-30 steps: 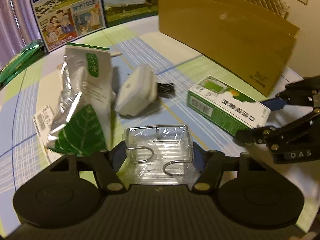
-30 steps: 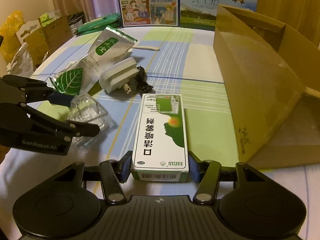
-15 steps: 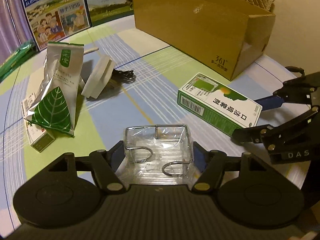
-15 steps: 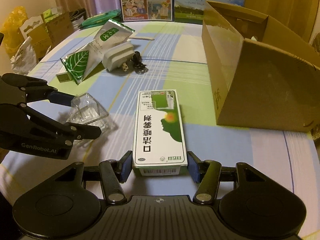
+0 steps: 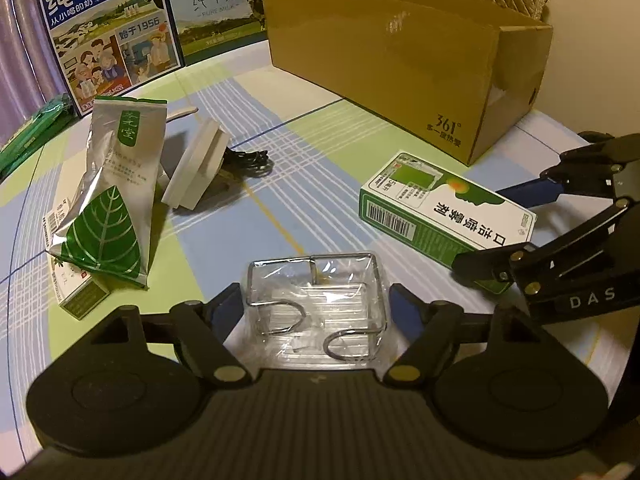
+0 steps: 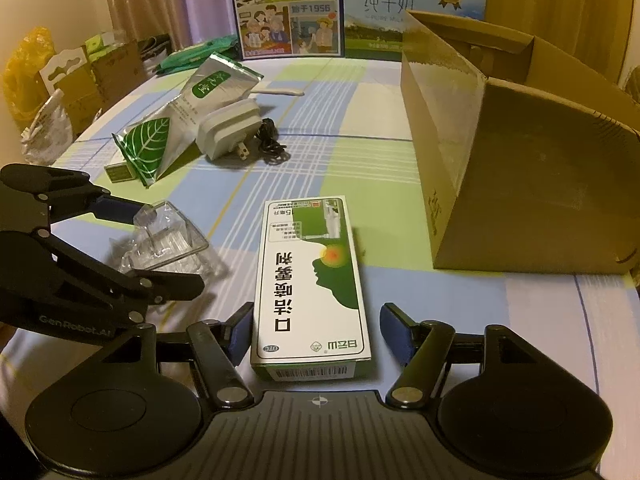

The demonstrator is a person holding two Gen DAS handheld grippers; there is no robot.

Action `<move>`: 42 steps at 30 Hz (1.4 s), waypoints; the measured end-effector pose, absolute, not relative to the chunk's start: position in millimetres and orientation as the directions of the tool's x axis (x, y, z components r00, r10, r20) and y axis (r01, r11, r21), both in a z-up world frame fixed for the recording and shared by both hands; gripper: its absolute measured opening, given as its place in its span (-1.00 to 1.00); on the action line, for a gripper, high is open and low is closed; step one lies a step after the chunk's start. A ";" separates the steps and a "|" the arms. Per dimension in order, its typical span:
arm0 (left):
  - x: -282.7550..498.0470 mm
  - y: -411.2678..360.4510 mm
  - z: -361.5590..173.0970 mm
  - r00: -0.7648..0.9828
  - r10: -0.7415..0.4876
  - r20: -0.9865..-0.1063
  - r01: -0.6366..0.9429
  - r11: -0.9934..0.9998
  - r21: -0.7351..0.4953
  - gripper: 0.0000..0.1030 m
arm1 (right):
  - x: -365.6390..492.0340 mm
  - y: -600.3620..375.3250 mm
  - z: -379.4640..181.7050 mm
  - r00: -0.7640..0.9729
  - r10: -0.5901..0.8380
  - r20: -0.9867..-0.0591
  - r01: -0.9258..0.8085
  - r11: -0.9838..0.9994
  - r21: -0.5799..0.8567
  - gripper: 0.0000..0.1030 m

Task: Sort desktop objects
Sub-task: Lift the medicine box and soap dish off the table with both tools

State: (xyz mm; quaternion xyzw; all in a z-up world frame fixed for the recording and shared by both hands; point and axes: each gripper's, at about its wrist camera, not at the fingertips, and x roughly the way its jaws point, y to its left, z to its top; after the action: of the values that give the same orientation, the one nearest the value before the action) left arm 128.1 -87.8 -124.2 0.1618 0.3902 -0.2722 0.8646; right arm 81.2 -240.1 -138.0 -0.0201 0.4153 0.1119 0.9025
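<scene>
The left gripper (image 5: 316, 310) stayed around the clear plastic tray (image 5: 318, 312), though its blue pads now stood a little off the sides, so a firm grip could not be confirmed. The right gripper (image 6: 316, 330) had spread since half a second earlier; a gap showed on both sides of the green-and-white box (image 6: 314, 280), which lay flat on the checked tablecloth (image 6: 360, 152) just beside the cardboard box (image 6: 520, 184). The silver leaf pouch (image 5: 108, 196) and white charger (image 5: 198, 172) lay well apart, farther back.
</scene>
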 end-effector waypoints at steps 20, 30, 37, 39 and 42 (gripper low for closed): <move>134.0 -80.3 -122.2 0.543 -0.354 -0.762 0.550 0.835 0.004 0.26 | 96.8 -232.7 -144.8 0.621 0.200 -0.757 -0.246 0.968 0.054 0.25; 134.2 -80.6 -123.5 0.543 -0.348 -0.764 0.538 0.843 -0.001 0.31 | 97.8 -232.4 -145.5 0.625 0.200 -0.755 -0.244 0.968 0.054 0.25; 134.8 -81.0 -123.4 0.542 -0.347 -0.765 0.536 0.844 -0.003 0.30 | 98.7 -232.8 -145.8 0.629 0.194 -0.753 -0.244 0.969 0.046 0.25; 135.2 -80.9 -124.0 0.539 -0.346 -0.768 0.536 0.845 -0.005 0.29 | 98.9 -232.4 -146.2 0.631 0.190 -0.752 -0.245 0.969 0.039 0.25; 135.4 -81.2 -124.5 0.539 -0.346 -0.768 0.535 0.845 -0.006 0.27 | 99.0 -232.0 -146.5 0.631 0.190 -0.752 -0.246 0.968 0.039 0.25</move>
State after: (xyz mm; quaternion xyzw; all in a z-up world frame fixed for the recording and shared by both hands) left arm 135.4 -81.2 -124.5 0.1158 0.4081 -0.2534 0.8694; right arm 99.0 -232.0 -146.5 -0.0338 0.4119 0.1209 0.9025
